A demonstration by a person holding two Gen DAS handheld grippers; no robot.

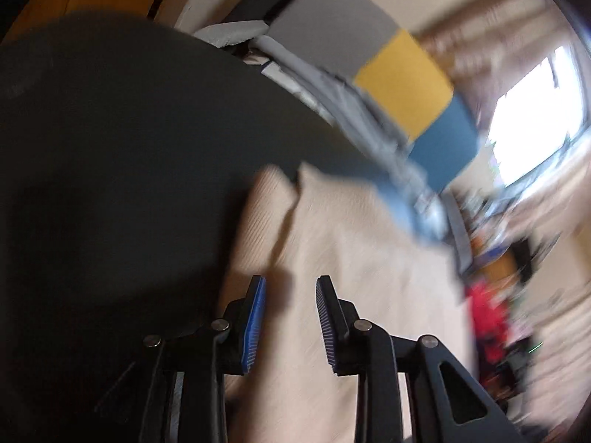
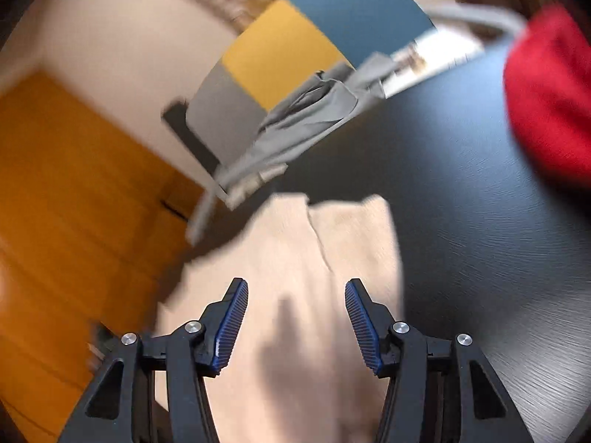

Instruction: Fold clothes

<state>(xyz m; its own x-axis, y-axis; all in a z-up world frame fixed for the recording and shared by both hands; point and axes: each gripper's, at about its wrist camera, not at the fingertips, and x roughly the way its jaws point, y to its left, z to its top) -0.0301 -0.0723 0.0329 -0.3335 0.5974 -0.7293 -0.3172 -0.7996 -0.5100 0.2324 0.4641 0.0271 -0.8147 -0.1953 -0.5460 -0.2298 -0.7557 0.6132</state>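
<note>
A beige ribbed garment (image 1: 343,258) lies folded on a dark round table (image 1: 129,147). In the left wrist view my left gripper (image 1: 290,282) hovers over the garment's near part, jaws apart, nothing pinched between the blue pads. The right wrist view shows the same beige garment (image 2: 314,258) on the dark table (image 2: 480,221), its far edge showing two layers with a seam. My right gripper (image 2: 296,286) stands open above it, wider than the left, with only cloth below the gap. Both views are motion-blurred.
A grey cloth (image 2: 306,122) lies heaped at the table's far edge beside a grey, yellow and blue panel (image 2: 291,48). A red fabric item (image 2: 550,92) sits at the right. Orange wooden floor (image 2: 74,203) lies beyond the table's left edge. A bright window (image 1: 535,110) glares.
</note>
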